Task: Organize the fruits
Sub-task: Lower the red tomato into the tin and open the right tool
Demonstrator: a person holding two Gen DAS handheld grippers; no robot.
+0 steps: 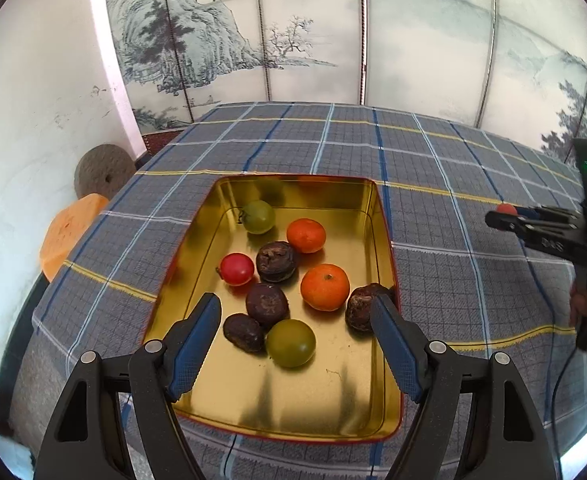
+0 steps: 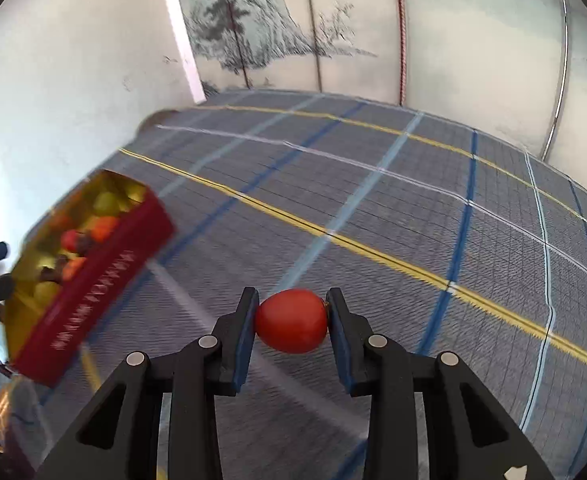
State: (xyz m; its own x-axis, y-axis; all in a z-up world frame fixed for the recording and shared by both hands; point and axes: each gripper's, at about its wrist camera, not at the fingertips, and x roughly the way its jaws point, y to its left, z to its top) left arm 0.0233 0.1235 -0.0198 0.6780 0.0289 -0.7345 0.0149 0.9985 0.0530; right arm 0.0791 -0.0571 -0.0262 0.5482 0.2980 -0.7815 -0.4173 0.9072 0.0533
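The right gripper (image 2: 292,320), jaws pinching a red tomato (image 2: 291,322), has the gold tin (image 2: 93,276) at nine o'clock, under the left gripper's (image 1: 295,318) spread jaws.

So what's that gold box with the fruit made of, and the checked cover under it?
The gold box looks like thin metal, probably tinplate: its glossy inside mirrors the fruit and its rim is rolled. The outside, seen from the right wrist view, is matte red with printed lettering. The checked cover looks like woven cotton-type fabric: it is matte, with a fine thread grid, and drapes over the table edge.
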